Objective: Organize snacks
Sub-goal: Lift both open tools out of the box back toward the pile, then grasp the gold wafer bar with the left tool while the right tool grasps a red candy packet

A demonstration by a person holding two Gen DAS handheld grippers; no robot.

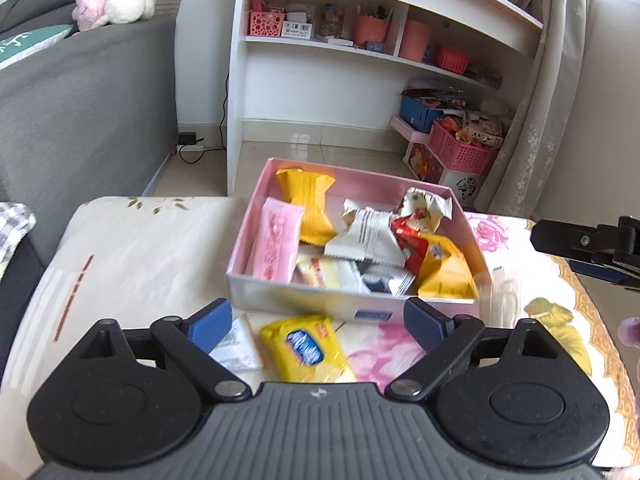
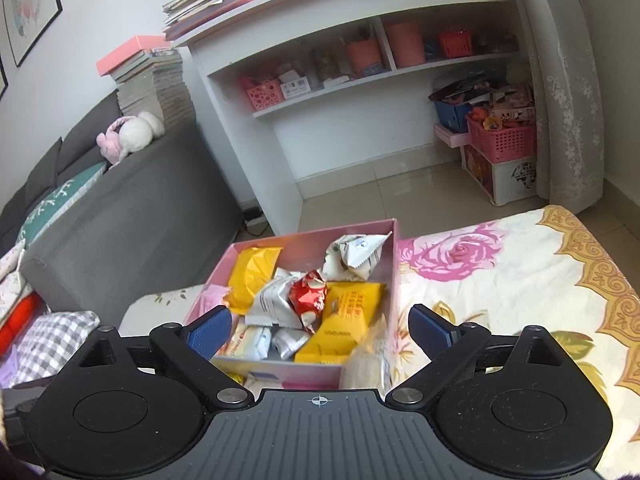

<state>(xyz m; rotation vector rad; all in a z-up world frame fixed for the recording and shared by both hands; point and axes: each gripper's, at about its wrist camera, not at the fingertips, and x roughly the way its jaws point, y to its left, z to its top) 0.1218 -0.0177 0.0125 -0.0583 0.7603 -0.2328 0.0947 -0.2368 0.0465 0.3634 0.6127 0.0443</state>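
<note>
A pink box [image 1: 280, 290] [image 2: 394, 256] on the floral-cloth table holds several snack packets: yellow, pink, white and red ones. In the left wrist view a yellow packet with a blue label [image 1: 306, 346] and a white packet [image 1: 236, 348] lie on the cloth in front of the box. My left gripper [image 1: 318, 322] is open and empty, hovering just over that yellow packet. My right gripper [image 2: 320, 330] is open over the box's near right corner; a blurred pale packet [image 2: 368, 360] lies beside that corner between the fingers. The right gripper also shows at the right edge of the left wrist view [image 1: 592, 246].
The table with floral cloth [image 2: 500, 280] stretches to the right of the box. A grey sofa [image 1: 80, 92] stands to the left, and a white shelf unit [image 1: 320, 92] with pink baskets stands on the floor behind the table.
</note>
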